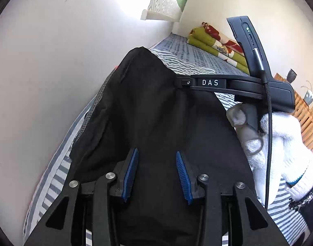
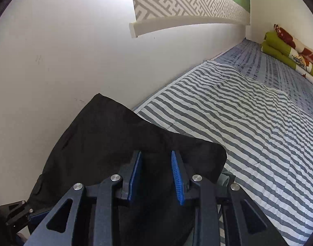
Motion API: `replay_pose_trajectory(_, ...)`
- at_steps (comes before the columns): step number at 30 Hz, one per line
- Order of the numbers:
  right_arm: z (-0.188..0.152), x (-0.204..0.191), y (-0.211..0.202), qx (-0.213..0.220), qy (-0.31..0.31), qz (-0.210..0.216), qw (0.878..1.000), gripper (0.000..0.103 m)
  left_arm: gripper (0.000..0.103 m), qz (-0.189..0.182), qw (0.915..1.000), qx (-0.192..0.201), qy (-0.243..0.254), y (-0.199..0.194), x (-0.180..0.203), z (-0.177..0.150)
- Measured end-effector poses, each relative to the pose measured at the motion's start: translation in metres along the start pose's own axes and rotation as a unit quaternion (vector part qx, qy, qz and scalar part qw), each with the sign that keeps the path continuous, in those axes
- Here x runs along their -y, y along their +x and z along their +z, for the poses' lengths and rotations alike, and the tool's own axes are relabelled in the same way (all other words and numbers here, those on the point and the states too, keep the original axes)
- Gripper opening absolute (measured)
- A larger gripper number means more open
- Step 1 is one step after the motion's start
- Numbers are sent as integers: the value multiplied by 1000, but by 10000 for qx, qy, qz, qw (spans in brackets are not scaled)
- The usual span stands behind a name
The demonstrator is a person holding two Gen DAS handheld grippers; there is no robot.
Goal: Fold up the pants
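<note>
Blue ribbed pads line both fingers of the left gripper point(image 1: 157, 176) at 6 o'clock in the left wrist view. Its jaws stand spread, with nothing pinched; the pads sit apart above dark cloth. The fingers are black, with round silver pins at the joints.

Beneath and beyond them lie the pants point(image 1: 152, 106): black, matte, smooth-woven, with soft creases. They rise in a rounded hump toward 12 o'clock. A strip of grey check lining shows along the 9 o'clock edge.

At 3 o'clock a hand point(image 1: 279, 143) in a white knit glove grips the handle of the right gripper point(image 1: 182, 82), seen side-on and marked "DAS"; its tip reaches the pants' upper edge. A braided black cable point(image 1: 268, 143) hangs down past the glove.

In the right wrist view the right gripper's own pads point(image 2: 178, 176) stand apart, jaws spread, over the same black cloth, whose curved edge runs from 10 o'clock to 3 o'clock. No fold is pinched.

The pants rest on a quilt point(image 2: 248, 123) with wavy grey and white stripes and stitched seams, spread over a bed beside a plain white wall point(image 2: 64, 51). Farther off, at 2 o'clock, lies a folded blanket point(image 2: 289, 49), green with red and white print. A roller blind point(image 2: 187, 6) with a grey maze pattern hangs at 12 o'clock.
</note>
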State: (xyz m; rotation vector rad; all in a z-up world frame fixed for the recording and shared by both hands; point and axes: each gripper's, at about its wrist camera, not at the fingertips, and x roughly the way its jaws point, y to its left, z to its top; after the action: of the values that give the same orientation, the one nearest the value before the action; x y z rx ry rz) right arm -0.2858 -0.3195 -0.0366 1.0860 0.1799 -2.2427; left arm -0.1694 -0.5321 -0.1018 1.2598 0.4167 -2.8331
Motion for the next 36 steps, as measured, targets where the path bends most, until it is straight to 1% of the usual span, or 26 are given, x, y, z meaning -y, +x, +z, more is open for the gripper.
replay_pose_trajectory(3,3,3,-4,-51,121,23,9999,26,42,114,9999,-102,-66,-15,1,-9)
replay_pose_trajectory(4,3,4,-11,-28,153,-70,9999,26,42,178,9997,-145,-79,-18,1,-13)
replay_pose_trajectory(8,-6,14,-53,65,239,-393,9989,26,42,421,9983,-284,-280,-28,8,-31)
replay_pose_trajectory(9,-13,18,-66,51,298,-364,9989,26,42,521,9977,-292,-305,-30,11,-36)
replay_pose_trajectory(11,-30,24,-92,-39,345,-110,9993,26,42,655,9969,-337,-279,-34,21,-46)
replay_pose_trajectory(12,-40,25,-104,-73,268,-73,9996,26,42,673,9967,-356,-284,-36,28,-50)
replay_pose_trajectory(15,-76,23,-145,-115,52,13,9999,26,41,624,9968,-355,-340,-45,51,-62)
replay_pose_trajectory(20,-145,27,-205,-324,-43,33,9995,27,41,438,9971,-322,-525,-64,94,-88)
replay_pose_trajectory(22,-172,31,-230,-328,-32,-24,9995,28,41,495,9970,-236,-540,-98,104,-110)
replay_pose_trajectory(25,-208,44,-269,-298,138,-21,9995,28,43,482,9976,-152,-472,-118,140,-127)
replay_pose_trajectory(29,-250,70,-317,-226,375,61,9990,30,45,471,9983,-143,-301,-145,194,-140)
replay_pose_trajectory(30,-261,77,-328,-225,433,56,9988,30,45,507,9985,-100,-204,-155,208,-144)
replay_pose_trajectory(31,-272,85,-340,-210,496,28,9985,30,45,558,9984,-41,-78,-174,223,-141)
replay_pose_trajectory(32,-282,93,-352,-185,552,-4,9983,30,45,585,9983,12,48,-186,243,-141)
replay_pose_trajectory(36,-310,124,-402,-41,681,-263,9973,31,45,482,9978,207,405,-227,321,-140)
